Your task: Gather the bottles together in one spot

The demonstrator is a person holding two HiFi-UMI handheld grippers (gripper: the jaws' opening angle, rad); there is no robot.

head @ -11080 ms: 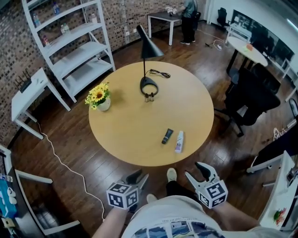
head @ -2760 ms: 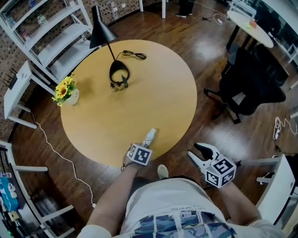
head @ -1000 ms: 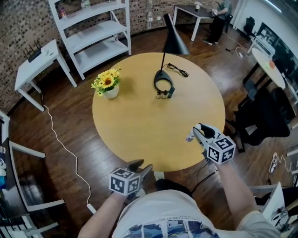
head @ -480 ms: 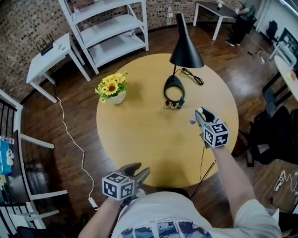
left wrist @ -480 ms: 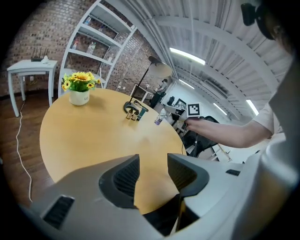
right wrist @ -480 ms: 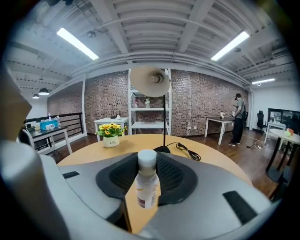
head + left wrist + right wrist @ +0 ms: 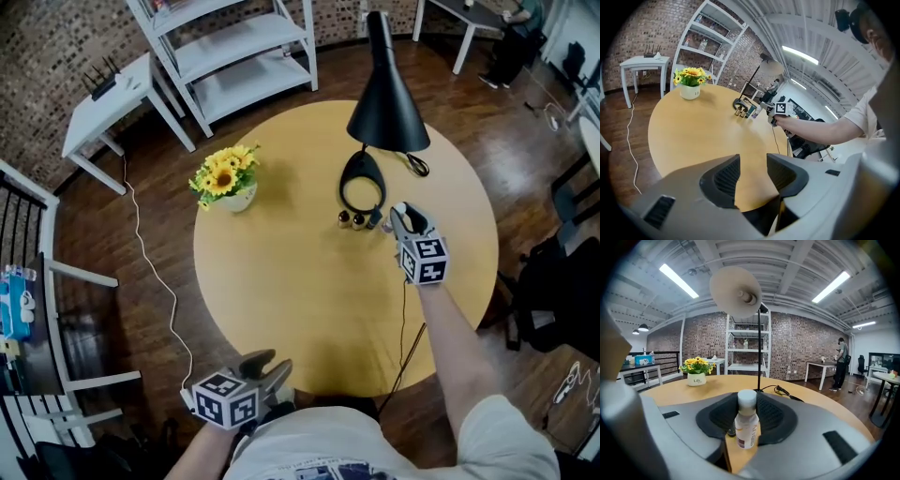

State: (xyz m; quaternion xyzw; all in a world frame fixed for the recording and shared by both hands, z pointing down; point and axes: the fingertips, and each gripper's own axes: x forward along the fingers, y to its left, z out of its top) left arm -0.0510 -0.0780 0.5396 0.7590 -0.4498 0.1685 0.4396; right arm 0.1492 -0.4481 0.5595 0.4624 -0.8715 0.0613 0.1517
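Drifting only slightly, the left tongs (image 7: 270,364) hang off the near edge of the tabletop (image 7: 281,272), jaws apart with nothing between them. At the lamp base (image 7: 362,183) the small bottles (image 7: 353,220) already stand clustered. Over the last second the right tongs (image 7: 405,217) have swung in from the right rim to just beside that cluster, clamped on the white bottle (image 7: 746,427). Its long axis is vertical, cap up. Only setting it down seems left.

Head view overhead, others low, table (image 7: 281,281) shared
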